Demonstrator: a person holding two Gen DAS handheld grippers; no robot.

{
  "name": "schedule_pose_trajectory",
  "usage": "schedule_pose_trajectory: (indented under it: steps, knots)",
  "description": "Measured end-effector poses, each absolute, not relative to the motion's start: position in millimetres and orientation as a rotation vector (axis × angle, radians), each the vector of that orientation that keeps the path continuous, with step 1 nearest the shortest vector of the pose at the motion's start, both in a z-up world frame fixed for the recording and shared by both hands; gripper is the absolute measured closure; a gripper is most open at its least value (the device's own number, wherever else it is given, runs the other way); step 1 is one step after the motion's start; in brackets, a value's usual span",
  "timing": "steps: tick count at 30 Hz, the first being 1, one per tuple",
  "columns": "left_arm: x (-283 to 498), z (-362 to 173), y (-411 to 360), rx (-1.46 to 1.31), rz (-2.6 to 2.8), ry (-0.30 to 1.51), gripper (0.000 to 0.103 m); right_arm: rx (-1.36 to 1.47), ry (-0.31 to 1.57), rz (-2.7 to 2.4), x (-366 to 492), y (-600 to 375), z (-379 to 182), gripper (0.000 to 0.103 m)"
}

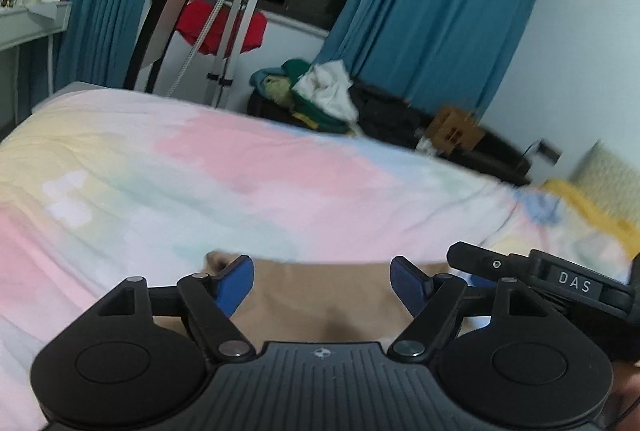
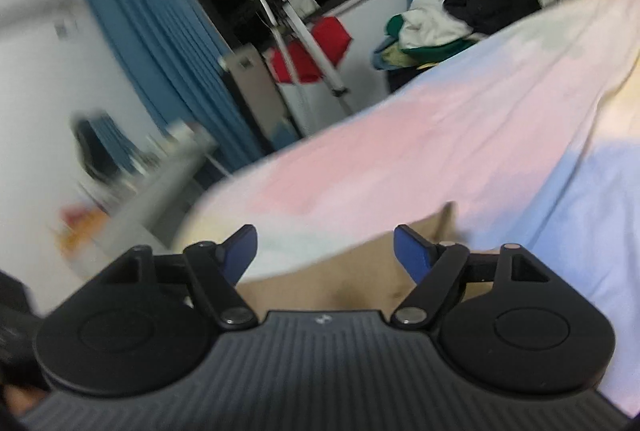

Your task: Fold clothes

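Tan garment [image 1: 320,295] on bed; left gripper [image 1: 322,271], right gripper [image 2: 325,251] fingers apart, empty; "DAS" label [image 1: 575,282].

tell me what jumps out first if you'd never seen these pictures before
The pastel pink, blue and yellow bedspread fills the middle of both views. A flat tan garment lies on it at the bottom edge, just ahead of the left tool and the right tool, both with blue pads spread wide and nothing gripped. Behind the bed, teal curtains frame a dark window, with a red cloth hanging on a rack.
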State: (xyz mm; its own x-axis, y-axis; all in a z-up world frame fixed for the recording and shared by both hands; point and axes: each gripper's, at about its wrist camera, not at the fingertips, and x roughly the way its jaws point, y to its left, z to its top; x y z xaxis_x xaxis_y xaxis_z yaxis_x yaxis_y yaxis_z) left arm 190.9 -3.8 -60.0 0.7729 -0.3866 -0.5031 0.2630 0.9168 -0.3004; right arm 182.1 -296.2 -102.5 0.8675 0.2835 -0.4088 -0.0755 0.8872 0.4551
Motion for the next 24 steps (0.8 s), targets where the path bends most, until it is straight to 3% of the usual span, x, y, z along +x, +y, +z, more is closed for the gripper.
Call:
schedule_pose_trajectory:
  steps: [8,24]
  knots:
    - [196.9,-93.1,-16.7,-0.112,-0.297,0.671,0.031,0.279,0.599,0.182,205.1,-268.7,-132.3,0.027]
    - [115.2,-43.2,-17.8,-0.051,-0.271,0.612,0.03,0.21,0.533,0.153,133.4,-265.9,-92.0,0.027]
